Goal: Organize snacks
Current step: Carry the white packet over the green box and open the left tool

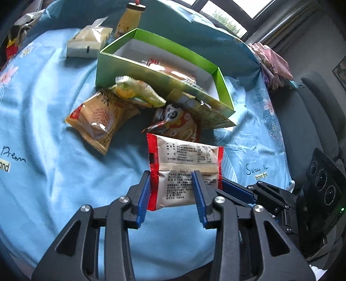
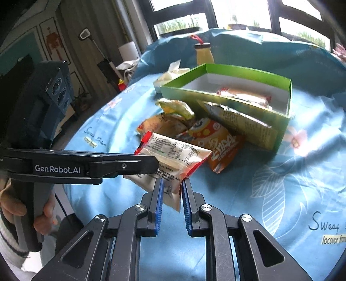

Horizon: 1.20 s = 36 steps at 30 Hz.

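Note:
A white snack packet with red ends (image 1: 183, 164) is held above the blue cloth (image 1: 43, 129). My left gripper (image 1: 172, 175) has its jaws around the packet's near part. My right gripper (image 2: 172, 183) pinches the same packet (image 2: 173, 155) at its near corner, and its blue fingers show at the right of the left wrist view (image 1: 235, 188). A green open box (image 1: 164, 71) stands behind with some snacks inside, and shows in the right wrist view (image 2: 227, 95). Loose snacks lie before it: a tan packet (image 1: 99, 118), a yellow-green packet (image 1: 136, 90), an orange panda packet (image 1: 179, 123).
A yellow bottle (image 1: 129, 19) and a pale tissue pack (image 1: 88, 41) stand behind the box. A grey chair (image 1: 309, 121) is at the table's right edge. Folded pink cloth (image 1: 272, 62) lies at the far right. The left handheld device (image 2: 43, 155) fills the left of the right wrist view.

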Tool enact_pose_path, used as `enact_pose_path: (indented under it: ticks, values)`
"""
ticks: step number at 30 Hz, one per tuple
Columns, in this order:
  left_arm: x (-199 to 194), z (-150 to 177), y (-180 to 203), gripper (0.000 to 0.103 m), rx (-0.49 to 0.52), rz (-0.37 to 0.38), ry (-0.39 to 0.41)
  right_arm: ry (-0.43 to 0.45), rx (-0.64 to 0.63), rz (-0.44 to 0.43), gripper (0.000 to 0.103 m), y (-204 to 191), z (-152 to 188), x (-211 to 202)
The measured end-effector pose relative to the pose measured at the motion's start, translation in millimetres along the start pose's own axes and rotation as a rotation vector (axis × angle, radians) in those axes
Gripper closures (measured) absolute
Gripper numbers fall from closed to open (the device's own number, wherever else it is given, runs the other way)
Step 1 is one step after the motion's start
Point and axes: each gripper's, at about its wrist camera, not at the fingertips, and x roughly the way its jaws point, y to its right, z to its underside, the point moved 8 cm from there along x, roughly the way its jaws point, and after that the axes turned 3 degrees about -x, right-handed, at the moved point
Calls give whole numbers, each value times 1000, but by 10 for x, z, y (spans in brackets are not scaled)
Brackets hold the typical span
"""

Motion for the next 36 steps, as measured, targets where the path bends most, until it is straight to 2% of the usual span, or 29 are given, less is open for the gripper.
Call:
enact_pose_path:
  ticks: [18, 36]
  values:
    - [-52, -279, 310, 65, 88, -18, 52, 84, -10, 22, 84, 103, -220, -211]
    - [10, -666, 483, 65, 148, -14, 85, 136, 0, 52, 84, 345, -517, -240]
